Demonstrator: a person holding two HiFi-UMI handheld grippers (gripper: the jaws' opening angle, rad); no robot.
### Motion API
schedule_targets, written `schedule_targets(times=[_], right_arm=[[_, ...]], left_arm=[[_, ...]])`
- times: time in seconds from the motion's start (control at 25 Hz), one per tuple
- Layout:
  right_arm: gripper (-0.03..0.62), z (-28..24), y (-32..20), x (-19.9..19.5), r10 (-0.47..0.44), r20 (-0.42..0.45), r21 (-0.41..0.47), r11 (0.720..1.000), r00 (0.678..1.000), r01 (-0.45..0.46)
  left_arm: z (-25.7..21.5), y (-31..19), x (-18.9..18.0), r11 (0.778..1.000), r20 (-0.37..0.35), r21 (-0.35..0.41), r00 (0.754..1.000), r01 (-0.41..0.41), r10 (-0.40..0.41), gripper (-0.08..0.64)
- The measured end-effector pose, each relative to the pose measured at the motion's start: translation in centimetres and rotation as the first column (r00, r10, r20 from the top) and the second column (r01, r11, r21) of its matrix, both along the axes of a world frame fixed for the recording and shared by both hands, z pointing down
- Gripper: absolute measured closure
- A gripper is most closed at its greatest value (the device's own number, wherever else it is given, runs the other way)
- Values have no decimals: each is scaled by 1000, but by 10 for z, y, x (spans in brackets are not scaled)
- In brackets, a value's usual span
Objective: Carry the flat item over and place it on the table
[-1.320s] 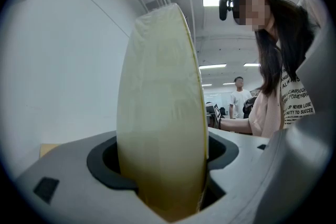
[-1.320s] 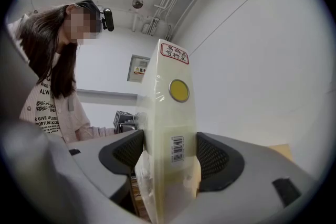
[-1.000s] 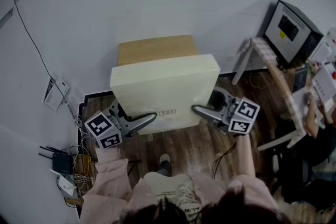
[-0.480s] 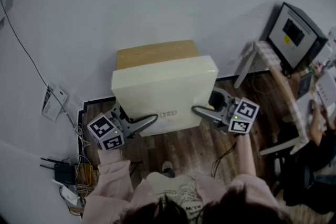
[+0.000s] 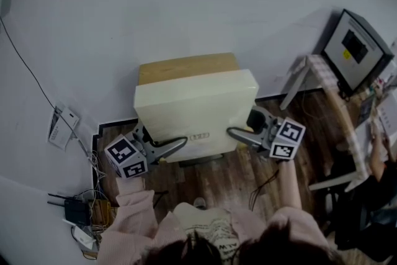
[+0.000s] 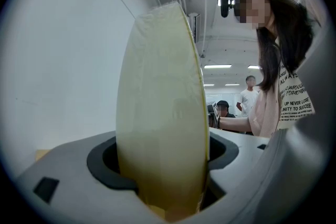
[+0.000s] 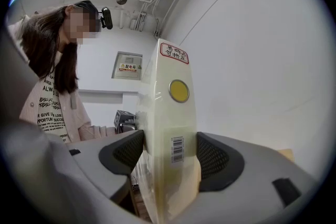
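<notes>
The flat cream plastic-wrapped slab point(image 5: 195, 108) sits mid-view, its far edge overlapping the brown wooden worktop point(image 5: 186, 66) at 12 o'clock. The left tool point(image 5: 177, 143) is clamped on its near edge at 7 o'clock, the right tool point(image 5: 234, 132) at 4 o'clock.

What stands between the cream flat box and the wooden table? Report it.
Nothing visible. The cream flat box, clamped at its near edge by left tongs and right tongs, hangs partly over the wooden table; the tabletop strip that shows is bare, the rest hidden beneath the box.
</notes>
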State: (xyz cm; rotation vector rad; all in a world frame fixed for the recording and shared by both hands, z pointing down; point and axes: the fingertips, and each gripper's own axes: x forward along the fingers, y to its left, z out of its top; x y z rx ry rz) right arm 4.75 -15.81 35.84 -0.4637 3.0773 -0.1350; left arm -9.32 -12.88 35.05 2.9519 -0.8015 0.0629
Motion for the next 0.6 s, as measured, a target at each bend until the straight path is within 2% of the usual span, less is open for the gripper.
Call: schedule_targets(times=[0.6], right_arm=[[284, 19, -54, -20, 1, -6, -6, 1000, 1000, -1]], left_arm=[[18, -56, -19, 1000, 27, 0, 1000, -15, 15, 187]])
